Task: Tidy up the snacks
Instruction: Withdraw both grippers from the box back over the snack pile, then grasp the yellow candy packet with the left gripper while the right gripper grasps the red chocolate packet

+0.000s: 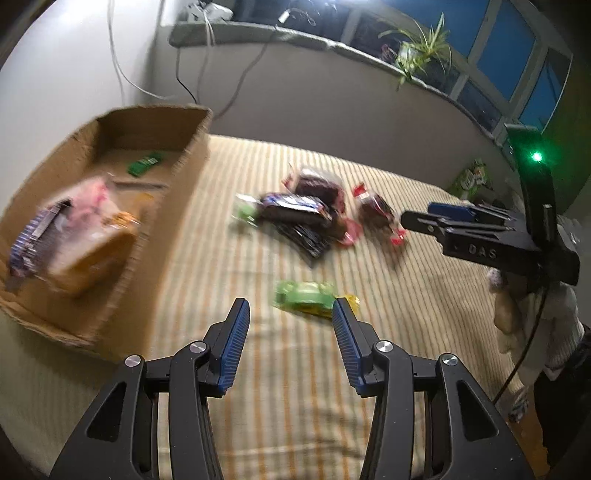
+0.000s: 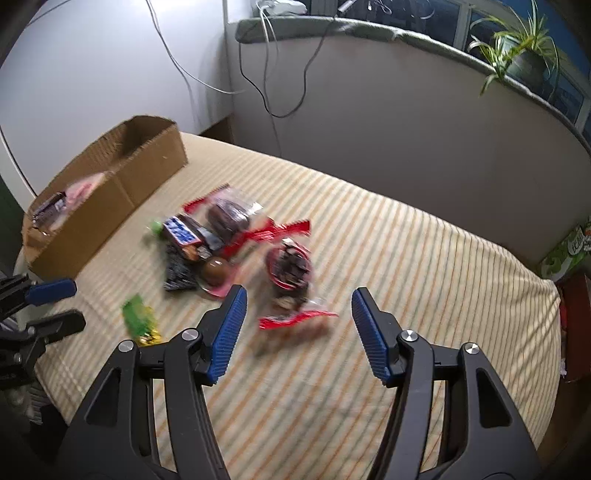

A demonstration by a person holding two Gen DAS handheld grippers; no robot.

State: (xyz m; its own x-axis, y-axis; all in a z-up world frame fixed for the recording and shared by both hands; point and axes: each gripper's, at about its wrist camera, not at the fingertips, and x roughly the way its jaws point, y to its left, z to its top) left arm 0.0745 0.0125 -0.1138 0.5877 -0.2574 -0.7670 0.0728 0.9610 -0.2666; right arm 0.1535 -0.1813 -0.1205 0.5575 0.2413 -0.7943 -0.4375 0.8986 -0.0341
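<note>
We see a dim room lit from overhead, with glare on the white wall (image 1: 74,66) at far left. Motion blur smears the snack pile (image 2: 236,236) and cardboard box (image 1: 122,177), while the near fingers (image 1: 236,339) stay sharp. Fisheye curvature bends the windowsill (image 2: 406,33); corners fall black. A green lamp (image 1: 536,157) flares at right.

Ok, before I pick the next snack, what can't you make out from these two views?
- Snacks in the cardboard box, left wrist view: motion blur smears the labels.
- Box interior, right wrist view: near wall hides most.
- Central snack pile: blurred, overlapping; count unclear.
- Green carton: cut off by the picture's edge.
</note>
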